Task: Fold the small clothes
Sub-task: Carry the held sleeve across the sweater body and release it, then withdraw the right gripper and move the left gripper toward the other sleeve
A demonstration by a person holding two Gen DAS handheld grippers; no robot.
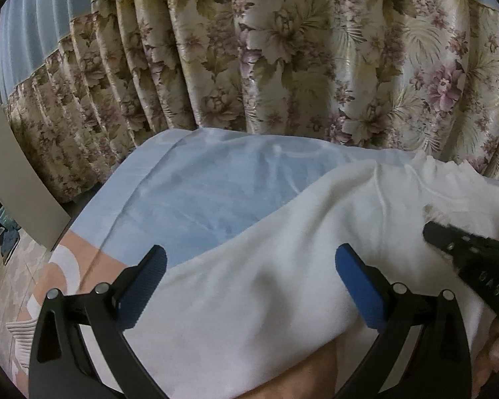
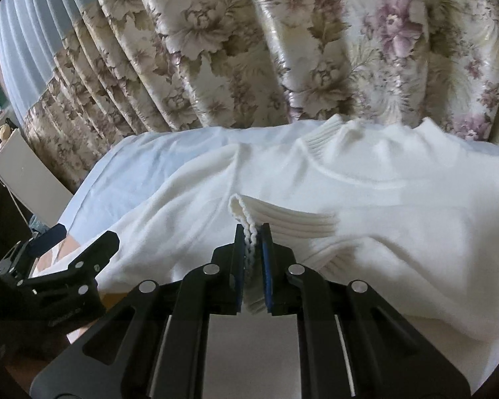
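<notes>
The white knitted sweater [image 2: 366,206] lay on the pale blue bedsheet [image 1: 199,183]. The right hand-held gripper [image 2: 253,232] pinched its ribbed cuff [image 2: 282,219]; the left hand-held gripper [image 1: 249,266] hovered wide, empty. Sleeve fold underway; next, probably lay the cuff across the chest.

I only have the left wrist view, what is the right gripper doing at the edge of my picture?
Observer: The right gripper is shut on the ribbed cuff of the white sweater.
Operator: Which way does the sweater lie?
Observer: Its ribbed collar lies at the far edge, next to the floral curtain.
Operator: Is my left gripper holding anything?
Observer: No, the left gripper is open at the sweater's left edge.
</notes>
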